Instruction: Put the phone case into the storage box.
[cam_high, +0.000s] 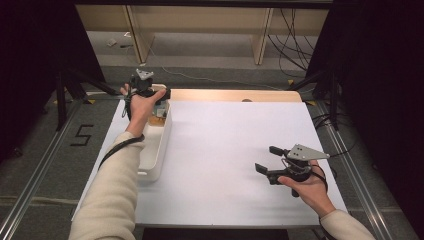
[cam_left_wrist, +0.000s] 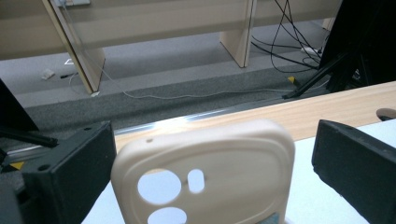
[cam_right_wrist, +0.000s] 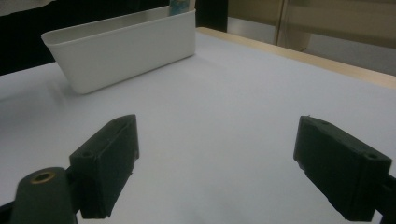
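From above, your left gripper (cam_high: 159, 95) hovers over the far end of the white bin (cam_high: 159, 150); your right gripper (cam_high: 267, 160) rests on the bench (cam_high: 225, 140), jaws wide. In the left gripper view, a beige phone case (cam_left_wrist: 205, 172) stands between wide jaws, untouched. In the right gripper view, jaws gape toward the bin (cam_right_wrist: 126, 46).

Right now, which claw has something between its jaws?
The left claw, over the white bin: a beige phone case stands between its open jaws. The right claw is empty.

A white surface (cam_high: 225, 150) is lying over a wooden edge (cam_high: 235, 95). Beyond it, grey carpeted floor (cam_high: 200, 60) is showing, with wooden shelf legs (cam_high: 261, 42) standing and black cables (cam_high: 295, 35) trailing across it.
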